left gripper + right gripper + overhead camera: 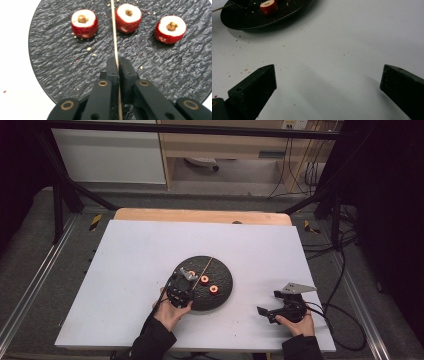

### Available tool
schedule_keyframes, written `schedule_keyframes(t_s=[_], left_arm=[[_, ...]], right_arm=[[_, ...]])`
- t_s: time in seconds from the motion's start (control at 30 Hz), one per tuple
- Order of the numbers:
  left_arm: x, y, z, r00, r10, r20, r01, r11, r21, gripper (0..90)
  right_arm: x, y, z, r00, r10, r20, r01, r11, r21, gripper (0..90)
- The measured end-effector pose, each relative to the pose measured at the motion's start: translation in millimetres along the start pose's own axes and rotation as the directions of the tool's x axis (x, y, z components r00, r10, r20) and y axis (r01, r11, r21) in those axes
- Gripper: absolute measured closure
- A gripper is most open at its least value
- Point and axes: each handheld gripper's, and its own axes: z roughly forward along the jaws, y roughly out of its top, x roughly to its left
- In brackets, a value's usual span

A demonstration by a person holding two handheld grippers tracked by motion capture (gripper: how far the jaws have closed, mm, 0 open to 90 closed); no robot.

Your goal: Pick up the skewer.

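Note:
A round black slate plate lies in the middle of the white table and carries three cored red fruit pieces. A thin wooden skewer lies across the plate between the left and middle pieces. My left gripper is over the plate's near edge, shut on the skewer's near end. In the high view it sits at the plate's left side. My right gripper is held wide open over bare table right of the plate, with nothing between its jaws, and the high view has it near the front edge.
The white board covers a wooden table. Crumbs are scattered on the plate and on the table near it. Cables trail off the table's right side. A black frame and a cabinet stand beyond the far edge.

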Motion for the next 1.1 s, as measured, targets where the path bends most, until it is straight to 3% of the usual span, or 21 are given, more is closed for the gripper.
schedule_keyframes(t_s=[0.37,0.57,0.77,1.1], left_arm=[[8.7,-4.9,-10.6,0.9999,0.003,0.015,-0.002,0.9982,-0.061,88.1],[19.7,-11.4,-22.5,0.9980,0.028,0.057,-0.021,0.9931,-0.116,88.1],[33.3,-22.2,-31.7,0.9903,0.057,0.127,-0.036,0.9864,-0.161,88.1],[54.4,-47.1,-42.6,0.9791,0.093,0.181,-0.049,0.9706,-0.235,88.1]], right_arm=[[0.0,0.0,-0.4,1.0000,-0.002,0.001,0.002,1.000,0.001,1.2],[0.1,0.0,-0.3,1.0000,-0.001,0.002,0.001,1.000,0.002,1.2],[0.1,0.0,-0.1,1.0000,0.000,0.004,0.000,1.000,0.002,1.2],[0.3,-0.2,0.0,1.0000,0.001,0.007,-0.001,1.000,0.003,1.2]])
